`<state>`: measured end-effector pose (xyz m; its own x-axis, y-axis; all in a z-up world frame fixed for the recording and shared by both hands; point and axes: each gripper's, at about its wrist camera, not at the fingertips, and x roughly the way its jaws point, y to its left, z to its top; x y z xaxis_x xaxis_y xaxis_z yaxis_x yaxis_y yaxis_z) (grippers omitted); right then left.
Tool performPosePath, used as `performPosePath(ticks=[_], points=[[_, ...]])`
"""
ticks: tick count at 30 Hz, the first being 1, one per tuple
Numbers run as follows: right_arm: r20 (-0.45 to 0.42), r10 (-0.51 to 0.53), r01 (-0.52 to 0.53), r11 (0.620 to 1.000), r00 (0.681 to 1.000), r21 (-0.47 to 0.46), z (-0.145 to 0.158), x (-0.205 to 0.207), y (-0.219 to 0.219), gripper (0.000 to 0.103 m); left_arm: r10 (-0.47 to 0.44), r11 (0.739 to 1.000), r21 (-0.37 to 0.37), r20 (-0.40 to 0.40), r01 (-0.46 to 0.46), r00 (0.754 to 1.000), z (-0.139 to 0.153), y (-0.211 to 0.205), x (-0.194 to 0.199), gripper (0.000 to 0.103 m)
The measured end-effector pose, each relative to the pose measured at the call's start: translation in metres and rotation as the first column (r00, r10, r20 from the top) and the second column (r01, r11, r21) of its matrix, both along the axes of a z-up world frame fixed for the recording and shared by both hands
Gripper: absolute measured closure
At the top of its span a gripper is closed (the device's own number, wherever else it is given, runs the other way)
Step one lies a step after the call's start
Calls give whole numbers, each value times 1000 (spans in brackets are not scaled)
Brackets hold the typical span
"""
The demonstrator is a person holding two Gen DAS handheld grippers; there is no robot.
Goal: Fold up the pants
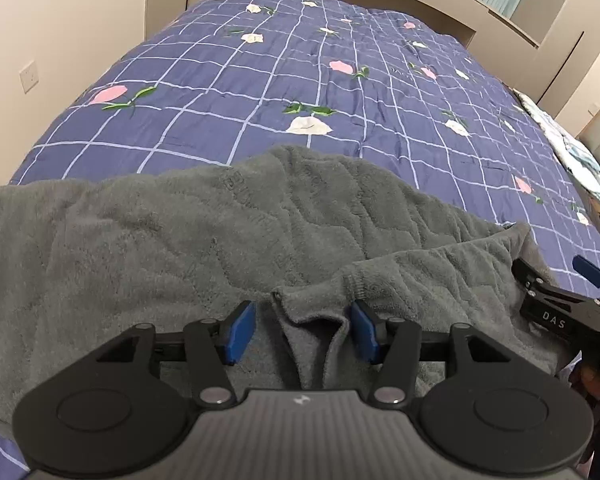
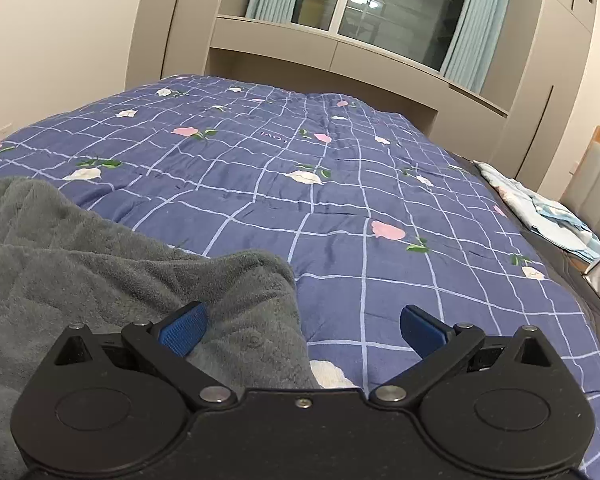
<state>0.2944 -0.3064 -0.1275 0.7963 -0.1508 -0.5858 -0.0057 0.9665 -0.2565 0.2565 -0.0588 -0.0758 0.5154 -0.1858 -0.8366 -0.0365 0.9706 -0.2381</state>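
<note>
Fuzzy grey fleece pants [image 1: 180, 240], rumpled, on quilted checked bedspread [image 1: 228, 92]

One pair of grey fleece pants [image 1: 180, 232] lies on one bed, which is covered by one blue checked quilt [image 1: 284, 76] printed with pink and white flowers. Two grippers are in view: the left gripper [image 1: 303, 330] and the right gripper [image 2: 303, 330], each with two blue pads, four pads in all. One light blue bundle of cloth [image 2: 548, 216] lies at the bed's far right edge. One window [image 2: 384, 4] stands behind, flanked by two pale teal curtains [image 2: 470, 20]. One wall socket [image 1: 29, 76] shows on the left wall.
</note>
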Motion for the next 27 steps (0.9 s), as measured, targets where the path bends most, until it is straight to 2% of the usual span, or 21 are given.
performPosePath(ticks=[2, 3, 7, 12, 15, 18, 23, 27], points=[[-1, -12, 12, 1000, 1000, -10, 6, -6, 3, 0, 10, 1000, -2, 3, -10, 1000, 3, 3, -3, 18], [11, -15, 16, 1000, 1000, -9, 11, -14, 6, 0, 14, 1000, 3, 7, -14, 1000, 5, 4, -5, 14], [54, -4, 3, 999, 999, 34, 17, -54, 25, 0, 15, 999, 35, 17, -15, 1000, 6, 8, -19, 11], [17, -7, 6, 1000, 1000, 24, 2, -74, 43, 0, 1, 996, 93, 9, -2, 1000, -1, 4, -31, 6], [3, -26, 26, 999, 1000, 43, 11, -74, 44, 0, 32, 997, 66, 3, -32, 999, 9, 12, -34, 5], [32, -16, 14, 998, 999, 68, 25, -80, 53, 0, 79, 996, 30, 18, -79, 997, 23, 29, -39, 3], [68, 83, -90, 989, 994, 113, 36, -91, 87, 0, 166, 986, 10, 73, -168, 983, 48, 69, -60, 1], [77, 158, -167, 978, 984, 123, 37, -91, 121, 0, 241, 970, 6, 96, -243, 966, 56, 106, -85, 1]])
